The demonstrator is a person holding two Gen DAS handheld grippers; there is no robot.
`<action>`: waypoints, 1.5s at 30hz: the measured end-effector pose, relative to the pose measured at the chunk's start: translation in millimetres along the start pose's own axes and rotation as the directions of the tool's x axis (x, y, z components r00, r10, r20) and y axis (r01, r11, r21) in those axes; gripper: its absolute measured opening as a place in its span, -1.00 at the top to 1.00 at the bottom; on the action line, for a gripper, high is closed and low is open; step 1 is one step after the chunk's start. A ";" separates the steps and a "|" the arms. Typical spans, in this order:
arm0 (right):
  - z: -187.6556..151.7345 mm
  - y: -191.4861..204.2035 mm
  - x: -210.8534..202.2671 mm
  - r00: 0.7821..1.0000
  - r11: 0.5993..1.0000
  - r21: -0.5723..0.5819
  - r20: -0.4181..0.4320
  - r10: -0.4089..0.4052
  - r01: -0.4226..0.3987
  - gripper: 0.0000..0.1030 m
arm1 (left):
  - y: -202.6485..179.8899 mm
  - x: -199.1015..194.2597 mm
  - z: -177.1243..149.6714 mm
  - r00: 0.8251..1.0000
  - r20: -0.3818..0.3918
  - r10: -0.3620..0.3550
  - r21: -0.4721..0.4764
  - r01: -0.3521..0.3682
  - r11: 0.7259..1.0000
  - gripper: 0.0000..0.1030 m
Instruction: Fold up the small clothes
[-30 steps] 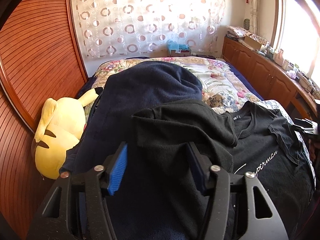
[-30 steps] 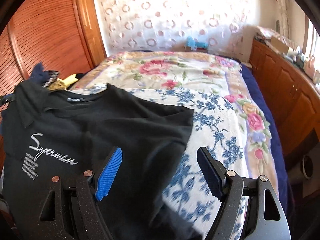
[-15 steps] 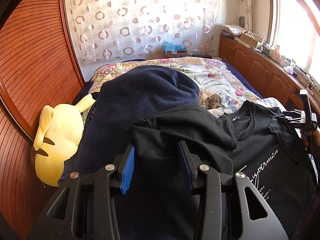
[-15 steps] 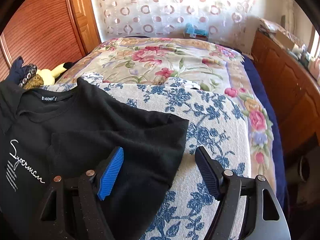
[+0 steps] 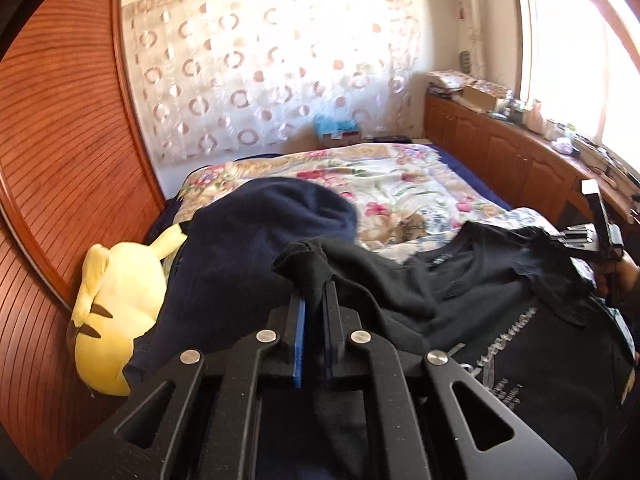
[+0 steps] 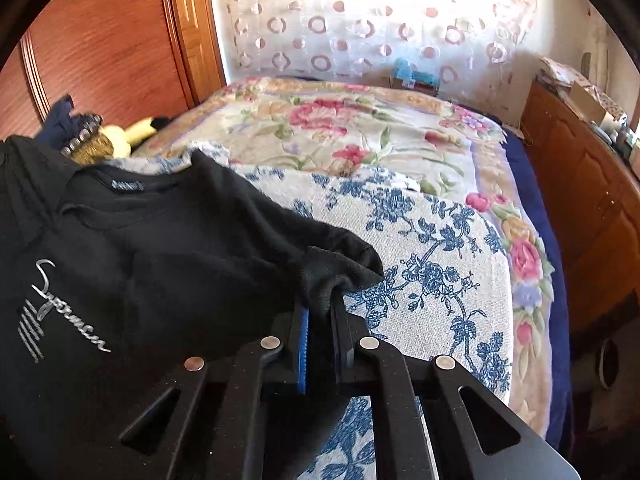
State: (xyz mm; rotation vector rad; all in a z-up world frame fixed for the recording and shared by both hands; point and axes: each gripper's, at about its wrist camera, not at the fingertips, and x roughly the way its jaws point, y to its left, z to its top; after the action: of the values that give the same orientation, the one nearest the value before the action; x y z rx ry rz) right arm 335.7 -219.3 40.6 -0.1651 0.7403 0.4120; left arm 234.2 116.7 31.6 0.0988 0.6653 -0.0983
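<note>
- The bed (image 6: pixel 420 184) is the largest thing: a wide, soft surface under a quilt with pink flowers, and over its near part a towel-like cover (image 6: pixel 440 256) printed with blue flowers. It will give under pressure, so I judge that a fold should be laid down gently and not pushed.
- The black T-shirt (image 6: pixel 168 264) lies on the near part of the bed, front side up, with silver handwriting on the chest and a small label in the collar. The cloth looks thin, matte and limp, with loose wrinkles. Its two sleeves are lifted a little.
- A dark blue garment (image 5: pixel 256 240) of thick, fuzzy cloth lies in a heap under the shirt's left side. It makes the ground uneven, so the shirt may slide there.
- A yellow plush toy (image 5: pixel 112 320), round and soft, lies beside this heap near the wooden wall, away from the work.
- The left gripper (image 5: pixel 314 300) is closed narrow on the left sleeve; a bunch of black cloth stands up between the blue pads (image 5: pixel 299 320).
- The right gripper (image 6: pixel 320 312) is closed in the same way on the right sleeve end, which is pinched into a small crumpled peak.
- To do this step well, I think both sleeves should be lifted at equal height and brought inward together, keeping the cloth lightly stretched so the shoulders fold in straight lines. If one side pulls harder, the whole shirt can turn on the soft cover.
</note>
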 end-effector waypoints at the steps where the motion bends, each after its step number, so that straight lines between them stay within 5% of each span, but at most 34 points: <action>1: -0.8 0.2 -4.5 1.000 1.000 0.008 0.022 0.000 0.000 0.84 | -6.2 -6.9 -1.3 1.000 0.007 -0.012 0.014 0.012 1.000 0.85; 11: -34.8 12.3 -93.3 0.979 0.999 0.026 0.205 0.021 -0.026 0.86 | -42.0 -78.8 -33.9 0.992 0.075 -0.105 0.049 0.101 0.994 0.86; 22: -163.3 26.4 -201.4 0.965 0.998 0.029 0.259 0.051 -0.061 0.86 | -41.2 -140.0 -161.4 0.994 -0.003 -0.105 -0.019 0.105 0.994 0.86; 28: -202.5 31.6 -252.6 0.959 0.996 0.042 0.277 0.066 -0.080 0.86 | -29.9 -170.0 -187.1 0.993 0.016 -0.113 -0.112 0.114 0.987 0.86; 35: -228.4 40.9 -285.8 0.966 0.996 0.014 0.244 0.081 -0.087 0.86 | -38.8 -179.5 -208.3 0.994 -0.019 -0.108 -0.114 0.106 0.988 0.86; 43: -259.8 36.1 -251.5 0.994 0.995 0.065 0.088 0.071 -0.076 0.86 | -32.8 -164.9 -228.0 0.991 -0.074 -0.111 -0.128 0.101 0.987 0.85; 45: -257.6 34.3 -248.0 0.994 0.994 0.081 0.080 0.069 -0.076 0.86 | -32.2 -166.2 -229.7 0.992 -0.075 -0.100 -0.125 0.090 0.988 0.66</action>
State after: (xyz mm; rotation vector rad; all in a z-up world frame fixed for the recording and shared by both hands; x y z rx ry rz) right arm -2.8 -338.2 22.0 -0.0429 0.6875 0.4532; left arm -40.0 122.9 -47.0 -0.0464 0.7558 -0.1460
